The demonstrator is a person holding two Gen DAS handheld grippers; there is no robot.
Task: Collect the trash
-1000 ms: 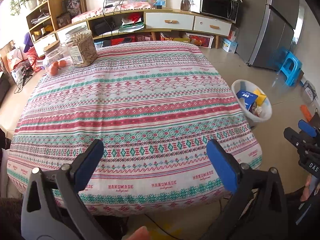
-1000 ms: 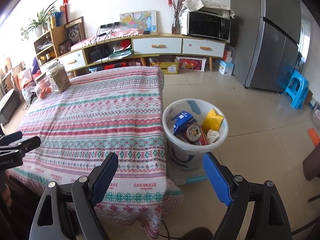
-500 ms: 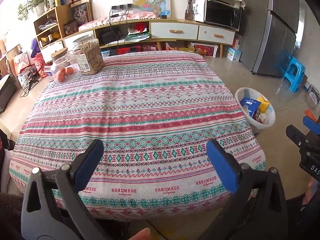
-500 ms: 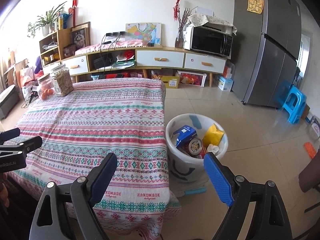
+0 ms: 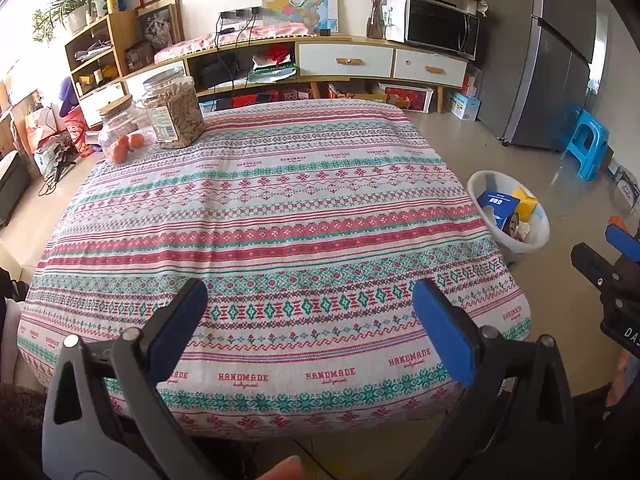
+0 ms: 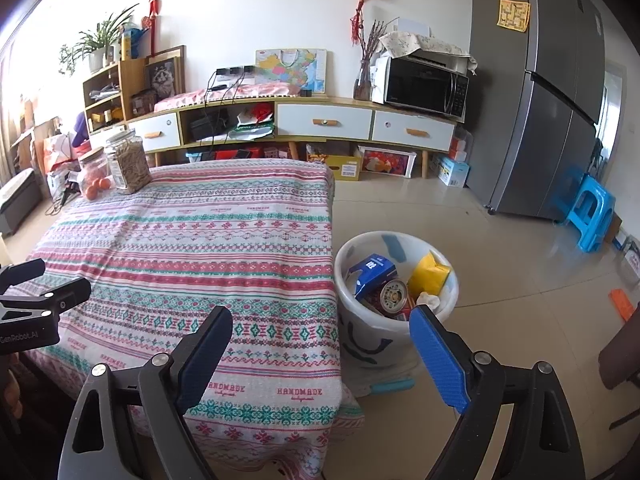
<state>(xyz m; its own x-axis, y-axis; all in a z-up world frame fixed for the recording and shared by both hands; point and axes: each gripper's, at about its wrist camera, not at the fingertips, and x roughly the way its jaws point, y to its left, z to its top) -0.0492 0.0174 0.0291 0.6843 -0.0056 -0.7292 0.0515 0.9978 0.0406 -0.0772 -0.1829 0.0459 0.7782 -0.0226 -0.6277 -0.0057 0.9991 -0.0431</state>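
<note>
Sitting in a white bin [image 6: 360, 332]: blue carton [image 6: 370, 274], yellow packet [image 6: 430, 274].

Left gripper [image 5: 308, 320] and right gripper [image 6: 320, 344], both angled downward, jaws wide apart, empty.

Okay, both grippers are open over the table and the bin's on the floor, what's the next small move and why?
Probably pull both back and stop: the left gripper and right gripper hold nothing, no trash shows on the tablecloth, and the bin already holds the wrappers.

Tiled floor [image 6: 500, 280], low sideboard [image 6: 320, 120], steel fridge [image 6: 560, 100].
</note>
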